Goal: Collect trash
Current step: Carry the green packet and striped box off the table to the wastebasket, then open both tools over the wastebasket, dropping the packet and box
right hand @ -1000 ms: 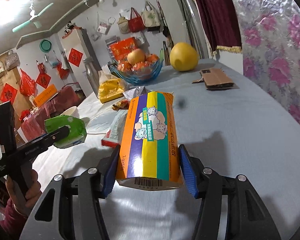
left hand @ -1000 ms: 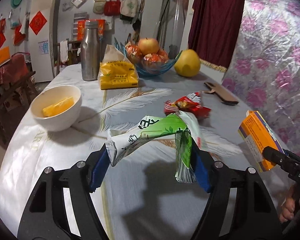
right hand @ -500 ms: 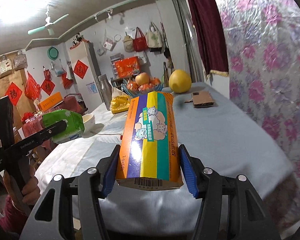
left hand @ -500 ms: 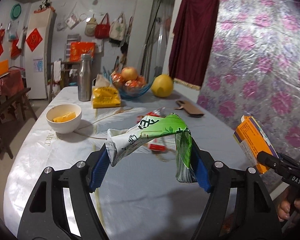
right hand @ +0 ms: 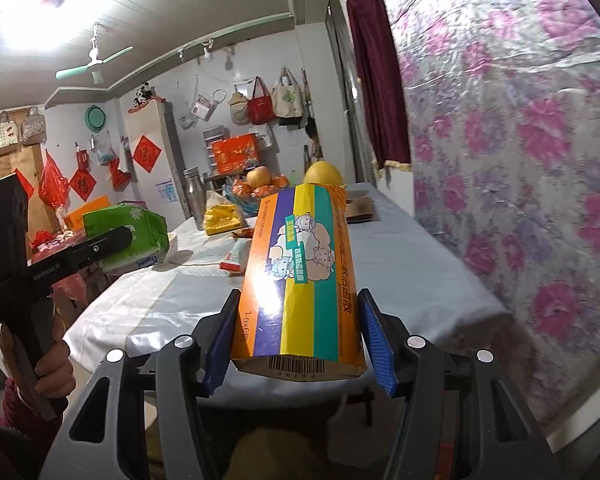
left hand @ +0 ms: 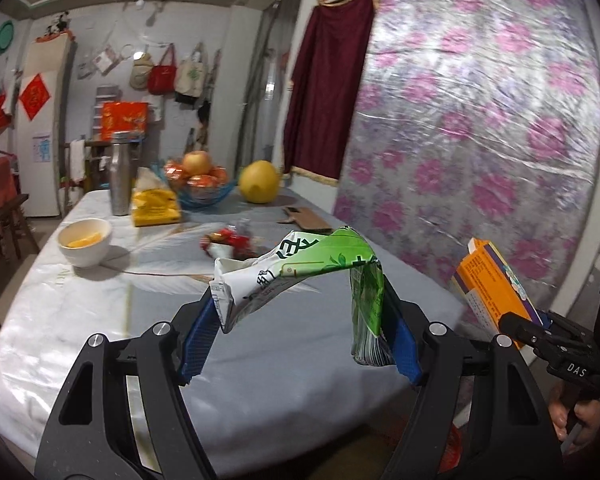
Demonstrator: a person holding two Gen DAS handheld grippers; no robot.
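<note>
My left gripper (left hand: pixel 300 336) is shut on a crumpled green and white wrapper (left hand: pixel 300 268), bent into an arch between the blue pads, held in the air before the table's near edge. My right gripper (right hand: pixel 298 340) is shut on an orange, purple, yellow and green striped carton (right hand: pixel 300 276), barcode end toward the camera. That carton (left hand: pixel 492 284) shows at the right of the left wrist view, and the green wrapper (right hand: pixel 128 232) at the left of the right wrist view. A red snack wrapper (left hand: pixel 228 238) and a small white and red box (right hand: pixel 236 258) lie on the table.
The white-clothed table (left hand: pixel 100 320) carries a white bowl (left hand: pixel 85 240), a steel flask (left hand: pixel 120 174), a yellow bag (left hand: pixel 156 204), a blue fruit bowl (left hand: pixel 200 188), a pomelo (left hand: pixel 259 182) and a brown wallet (left hand: pixel 306 218). A flowered mattress (left hand: pixel 480 140) leans on the right. A person's hand (right hand: pixel 48 364) grips the left handle.
Both grippers have pulled back from the table and risen a little, each keeping its item. The table now sits farther away, with its near edge in view.
</note>
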